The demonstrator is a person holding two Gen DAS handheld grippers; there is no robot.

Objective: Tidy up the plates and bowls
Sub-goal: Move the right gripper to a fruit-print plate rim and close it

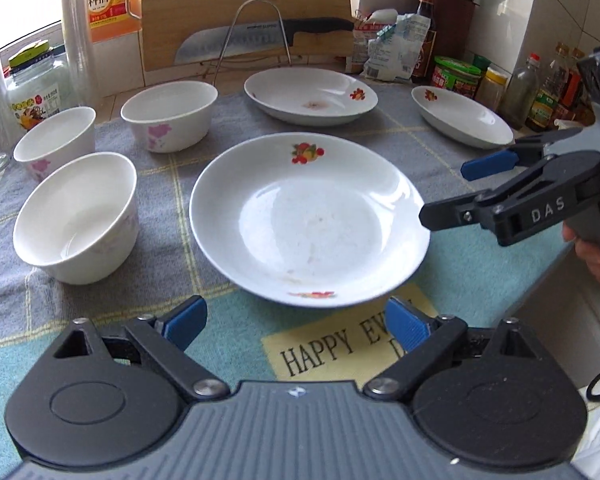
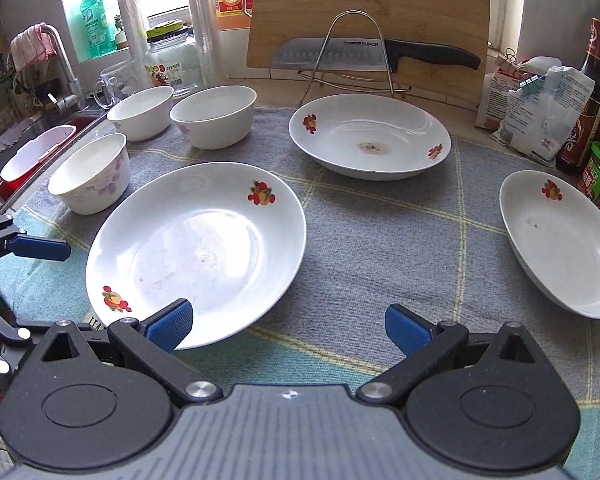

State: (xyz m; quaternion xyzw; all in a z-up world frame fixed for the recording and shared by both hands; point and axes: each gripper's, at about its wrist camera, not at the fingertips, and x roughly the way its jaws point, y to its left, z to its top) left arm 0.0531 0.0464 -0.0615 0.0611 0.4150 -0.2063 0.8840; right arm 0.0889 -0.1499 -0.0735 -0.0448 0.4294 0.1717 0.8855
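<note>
Both grippers, left [image 1: 296, 326] and right [image 2: 288, 328], are wide open and empty right by the near plate [image 1: 308, 220] on the mat [image 1: 440, 128], which looks like glazed ceramic, so probably heavy-ish, slick and chippable; I'd pinch the rim edge.

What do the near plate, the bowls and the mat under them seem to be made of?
Near plate: likely glazed ceramic, going by its glossy white surface, window reflections and printed fruit decals. Bowls: probably the same glazed ware, smooth and shiny with faint pink flowers. Mat: woven cloth, matte and fuzzy, with a grey and teal check.
</note>
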